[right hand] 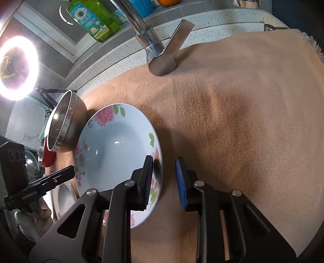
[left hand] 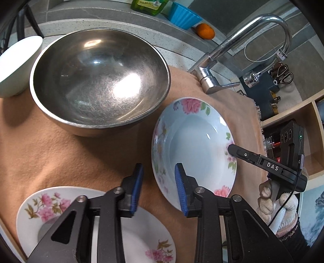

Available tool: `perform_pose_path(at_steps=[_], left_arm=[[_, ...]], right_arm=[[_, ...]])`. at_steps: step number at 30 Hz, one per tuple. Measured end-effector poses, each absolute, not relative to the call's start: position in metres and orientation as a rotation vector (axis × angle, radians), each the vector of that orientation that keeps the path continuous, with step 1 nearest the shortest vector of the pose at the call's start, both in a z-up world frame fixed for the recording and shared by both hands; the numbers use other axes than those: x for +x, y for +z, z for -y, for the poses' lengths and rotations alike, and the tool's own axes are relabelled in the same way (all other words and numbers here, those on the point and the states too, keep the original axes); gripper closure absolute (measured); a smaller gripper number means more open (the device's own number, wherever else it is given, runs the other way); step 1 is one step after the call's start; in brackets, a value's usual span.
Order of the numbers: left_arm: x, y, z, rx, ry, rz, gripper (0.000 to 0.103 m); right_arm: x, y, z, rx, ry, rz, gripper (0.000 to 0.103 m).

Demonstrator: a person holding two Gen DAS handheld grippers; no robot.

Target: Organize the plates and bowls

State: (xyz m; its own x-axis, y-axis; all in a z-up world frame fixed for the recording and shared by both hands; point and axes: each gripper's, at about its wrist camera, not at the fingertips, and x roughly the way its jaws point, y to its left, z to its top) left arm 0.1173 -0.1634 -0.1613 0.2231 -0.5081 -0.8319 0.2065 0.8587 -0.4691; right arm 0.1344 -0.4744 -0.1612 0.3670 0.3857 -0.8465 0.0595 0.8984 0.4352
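We have stacked nothing yet: both grippers' narrowly parted jaws straddle opposite rims of the floral deep plate [left hand: 194, 149], unpinched, while the steel bowl [left hand: 99, 81] and flat plate [left hand: 50, 206] wait.

A home kitchen: a chrome faucet [left hand: 232, 58] on a speckled stone table [right hand: 125, 58], green dish-soap bottle [right hand: 95, 18], knife block with scissors [left hand: 283, 74].

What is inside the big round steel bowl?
The big round steel bowl holds nothing visible: only bare, scratched metal with light reflections. It stands on the orange cloth; the cloth under it is hidden.
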Motion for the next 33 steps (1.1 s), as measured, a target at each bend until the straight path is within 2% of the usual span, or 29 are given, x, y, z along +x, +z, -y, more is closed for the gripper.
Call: perform_pose_path(at_steps=[1, 5, 33], left_arm=[[0.118, -0.162, 0.164, -0.284, -0.504, -1.257, 0.084], [0.119, -0.162, 0.165, -0.275, -0.504, -1.253, 0.086], [0.107, -0.154, 0.160, -0.258, -0.504, -1.230, 0.088]], right_arm=[[0.136, -0.161, 0.474, 0.433, 0.225, -1.187, 0.084], [0.140, -0.162, 0.469, 0.431, 0.255, -1.195, 0.091], [0.115, -0.142, 0.465, 0.460, 0.256, -1.165, 0.091]])
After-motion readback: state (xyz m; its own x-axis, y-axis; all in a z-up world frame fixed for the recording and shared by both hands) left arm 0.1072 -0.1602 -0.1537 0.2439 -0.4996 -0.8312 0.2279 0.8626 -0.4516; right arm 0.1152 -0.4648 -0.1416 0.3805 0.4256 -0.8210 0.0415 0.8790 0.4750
